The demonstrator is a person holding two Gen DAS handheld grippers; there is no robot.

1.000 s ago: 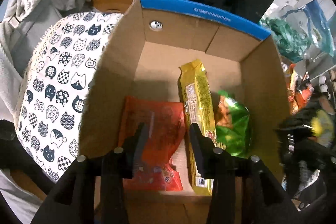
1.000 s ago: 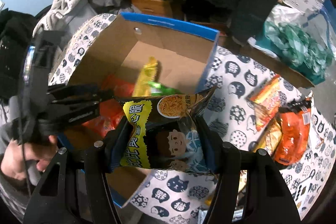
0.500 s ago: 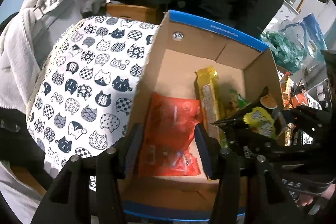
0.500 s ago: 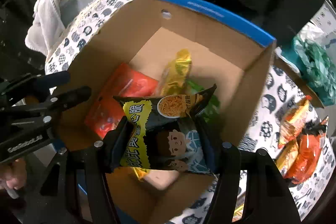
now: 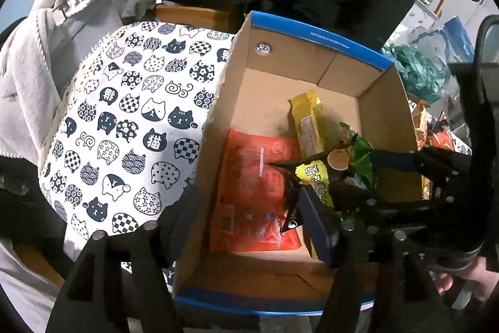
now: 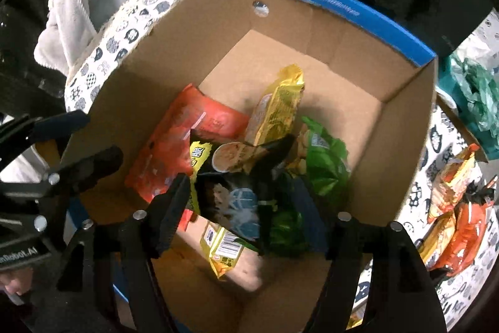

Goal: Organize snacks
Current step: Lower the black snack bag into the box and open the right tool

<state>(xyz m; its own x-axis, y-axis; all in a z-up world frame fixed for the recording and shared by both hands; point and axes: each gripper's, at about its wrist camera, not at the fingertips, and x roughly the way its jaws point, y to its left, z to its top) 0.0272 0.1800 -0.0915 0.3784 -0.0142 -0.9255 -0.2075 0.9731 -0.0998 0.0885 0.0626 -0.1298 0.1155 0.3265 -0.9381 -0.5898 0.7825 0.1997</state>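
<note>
Hanging over the cardboard box (image 6: 405,127), the right gripper (image 6: 243,208) has just been spread, jaws flanking the black-and-yellow snack bag (image 6: 227,177) lying lengthwise directly below among packets; left gripper (image 5: 249,214) spread, empty.

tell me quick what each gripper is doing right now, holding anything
Left gripper: open, nothing held, jaws just opened wider above the cardboard box.
Right gripper: jaws just opened, letting go of the black snack bag, which sits loose between them.

We've brought the black snack bag (image 6: 230,186) down into the cardboard box (image 6: 389,145); our right gripper (image 6: 240,205) has just been opening around it, the left gripper's (image 5: 252,214) jaws widening, empty
</note>
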